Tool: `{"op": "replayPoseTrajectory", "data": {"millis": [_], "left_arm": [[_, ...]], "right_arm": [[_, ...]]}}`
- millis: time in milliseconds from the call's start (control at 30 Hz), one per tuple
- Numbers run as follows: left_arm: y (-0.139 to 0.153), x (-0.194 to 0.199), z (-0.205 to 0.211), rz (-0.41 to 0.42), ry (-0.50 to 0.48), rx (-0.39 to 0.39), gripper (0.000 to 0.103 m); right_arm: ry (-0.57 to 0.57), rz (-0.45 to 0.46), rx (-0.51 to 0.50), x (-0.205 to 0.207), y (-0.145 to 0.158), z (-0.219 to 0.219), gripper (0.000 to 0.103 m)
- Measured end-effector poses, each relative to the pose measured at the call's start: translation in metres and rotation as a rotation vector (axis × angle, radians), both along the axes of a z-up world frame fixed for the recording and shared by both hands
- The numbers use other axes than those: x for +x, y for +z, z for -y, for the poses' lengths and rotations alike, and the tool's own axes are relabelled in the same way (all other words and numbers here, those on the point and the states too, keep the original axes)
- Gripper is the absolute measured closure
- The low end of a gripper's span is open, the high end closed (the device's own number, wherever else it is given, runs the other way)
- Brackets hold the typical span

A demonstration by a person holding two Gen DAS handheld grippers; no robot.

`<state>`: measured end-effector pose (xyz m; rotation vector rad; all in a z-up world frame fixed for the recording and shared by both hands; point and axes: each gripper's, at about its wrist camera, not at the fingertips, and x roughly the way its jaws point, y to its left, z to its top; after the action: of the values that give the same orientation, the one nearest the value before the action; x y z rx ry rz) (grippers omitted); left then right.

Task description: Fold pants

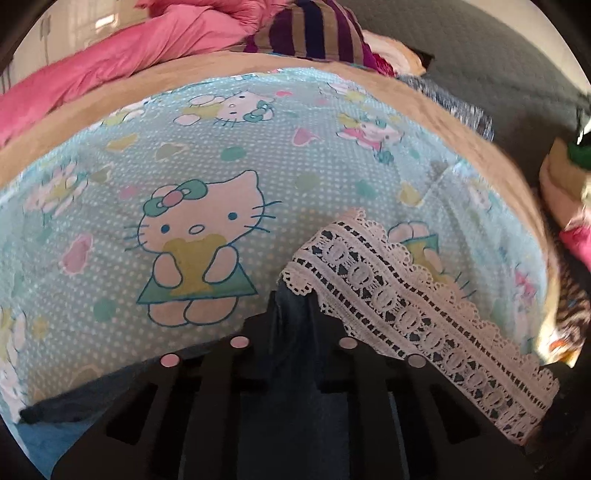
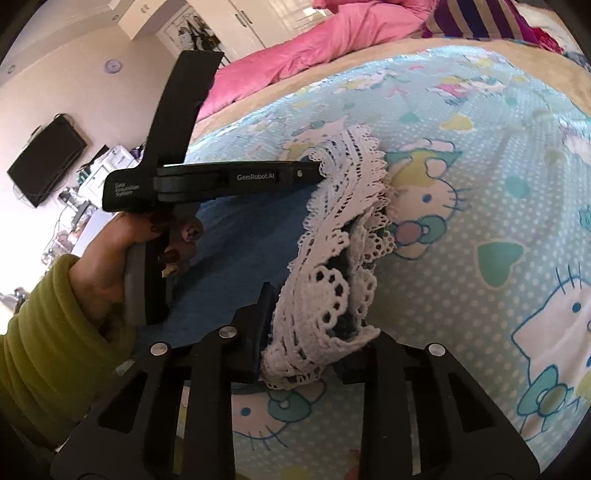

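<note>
The pants are blue denim point(image 2: 243, 236) with a white lace hem point(image 1: 417, 314). They lie on a light blue cat-print bedspread point(image 1: 221, 155). My left gripper point(image 1: 295, 310) is shut on the hem end of the pants, with dark denim between its jaws and lace trailing to the right. In the right wrist view the left gripper point(image 2: 314, 171) is seen from the side, pinching the lace. My right gripper point(image 2: 303, 332) is shut on the bunched lace hem point(image 2: 332, 291) at the near end. Both hold the hem a little above the bed.
A pink duvet point(image 1: 122, 55) and a striped cloth point(image 1: 314, 29) are piled at the far side of the bed. A person's hand in a green sleeve point(image 2: 48, 332) holds the left gripper. A wall TV point(image 2: 46, 158) and cluttered shelves stand at the left.
</note>
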<state>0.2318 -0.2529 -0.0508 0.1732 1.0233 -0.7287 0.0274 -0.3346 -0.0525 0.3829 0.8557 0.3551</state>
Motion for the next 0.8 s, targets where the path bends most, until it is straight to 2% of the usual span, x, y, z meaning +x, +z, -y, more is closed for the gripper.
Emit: {"op": "replayPoseTrajectory", "data": {"millis": [267,533,800], "left_arm": [[0.019,-0.005,-0.035,-0.045,0.051,-0.169,0.094],[0.047,-0.014,-0.093,-0.032,0.113,-0.298,0.094],[0.04,-0.021,-0.165,-0.043,0.235,-0.34,0.093]], "right_arm": [[0.069,0.089,-0.053,-0.001,0.031,-0.024,0.084],[0.186,0.16,-0.106,0.001,0.058,-0.069,0.086],[0.369,0.178,-0.189,0.008,0.061,-0.147,0.087]]}}
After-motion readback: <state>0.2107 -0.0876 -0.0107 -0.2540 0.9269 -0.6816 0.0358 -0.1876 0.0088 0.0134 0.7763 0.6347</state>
